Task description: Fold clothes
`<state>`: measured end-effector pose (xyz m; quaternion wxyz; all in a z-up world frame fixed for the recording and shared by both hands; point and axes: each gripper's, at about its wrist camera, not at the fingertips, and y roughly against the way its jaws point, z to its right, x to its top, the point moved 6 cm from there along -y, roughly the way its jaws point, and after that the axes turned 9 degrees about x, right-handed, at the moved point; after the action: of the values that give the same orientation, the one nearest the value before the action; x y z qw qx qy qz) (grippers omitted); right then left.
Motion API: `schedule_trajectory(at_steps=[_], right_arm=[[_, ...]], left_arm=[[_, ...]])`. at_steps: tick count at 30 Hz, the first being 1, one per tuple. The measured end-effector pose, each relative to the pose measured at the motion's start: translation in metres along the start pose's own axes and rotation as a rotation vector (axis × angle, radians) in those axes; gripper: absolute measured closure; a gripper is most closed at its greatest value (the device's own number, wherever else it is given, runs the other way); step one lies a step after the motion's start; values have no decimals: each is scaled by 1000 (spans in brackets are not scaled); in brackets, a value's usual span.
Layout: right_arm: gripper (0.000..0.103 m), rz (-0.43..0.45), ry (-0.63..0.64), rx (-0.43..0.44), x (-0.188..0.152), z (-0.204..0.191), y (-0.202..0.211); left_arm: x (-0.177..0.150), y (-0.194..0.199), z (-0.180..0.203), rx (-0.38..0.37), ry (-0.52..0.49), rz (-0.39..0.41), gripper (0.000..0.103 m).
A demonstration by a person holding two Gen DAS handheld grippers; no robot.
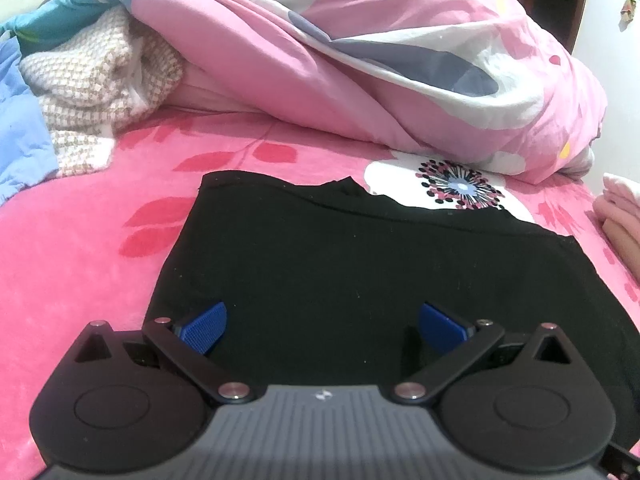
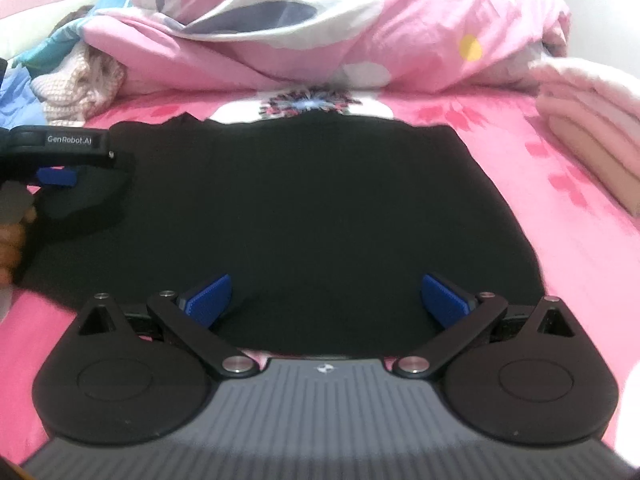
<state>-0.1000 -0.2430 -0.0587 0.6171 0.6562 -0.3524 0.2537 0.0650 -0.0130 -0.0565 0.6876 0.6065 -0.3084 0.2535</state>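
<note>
My left gripper point(image 1: 322, 324) hangs over the near part of the black garment point(image 1: 360, 264), its blue pads point(image 1: 204, 326) spread wide with nothing between them. The garment lies flat on the pink bedsheet point(image 1: 72, 280), straight ahead of the fingers and stretching away from them; its far edge runs uneven just short of the white flower print point(image 1: 460, 188). My right gripper point(image 2: 326, 300) is released too, jaws wide apart above the near edge of the same black cloth, which fills the space ahead of it. Off to its left I see my left gripper side-on, low over the garment's left part, with my fingers point(image 2: 12, 248) wrapped around its handle. Beyond the garment, ahead of both grippers, a pink floral duvet point(image 1: 400, 52) is heaped up, and a checked knit blanket point(image 1: 100, 80) sits ahead to the left. Ahead to the right of my right gripper rests a stack of folded pale pink clothes point(image 2: 592, 136), well apart from the black garment.
</note>
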Motion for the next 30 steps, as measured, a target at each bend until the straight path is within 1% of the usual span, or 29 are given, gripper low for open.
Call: schedule_trajectory(at_steps=[3,7,10,13,14,16,19,21,24,26,28,30], right_arm=[[1,-27,-31,-12,-6,11,11],[1,-37,-53,-63,-13,23,30],[1,2,-96,-87,-13,32,47],[1,51,-140,-71,-5,37,55],[1,64,-146,-63,-1,37,55],[1,87,-136,-46,8,32,51],[1,112,-112,-17,20,23,41],[1,125,-94,4,28,16,32],[1,142,-71,35,39,5,19],[1,146,-65,52,47,1,8],[2,149,-56,66,56,-1,-4],[2,151,-59,82,65,-3,-15]], left_arm=[[1,0,0,3,5,-2,0],[3,1,-3,-9,27,-2,0],[5,6,-7,20,46,27,0],[10,12,-12,55,48,62,0],[12,14,-14,52,50,70,0],[15,18,-15,40,56,91,0],[19,23,-11,11,39,116,0],[19,25,-7,-20,28,117,0],[17,23,-2,-73,39,89,0],[15,20,-2,-71,42,75,0],[14,15,-3,-49,41,59,0],[14,10,-6,-48,58,36,0]])
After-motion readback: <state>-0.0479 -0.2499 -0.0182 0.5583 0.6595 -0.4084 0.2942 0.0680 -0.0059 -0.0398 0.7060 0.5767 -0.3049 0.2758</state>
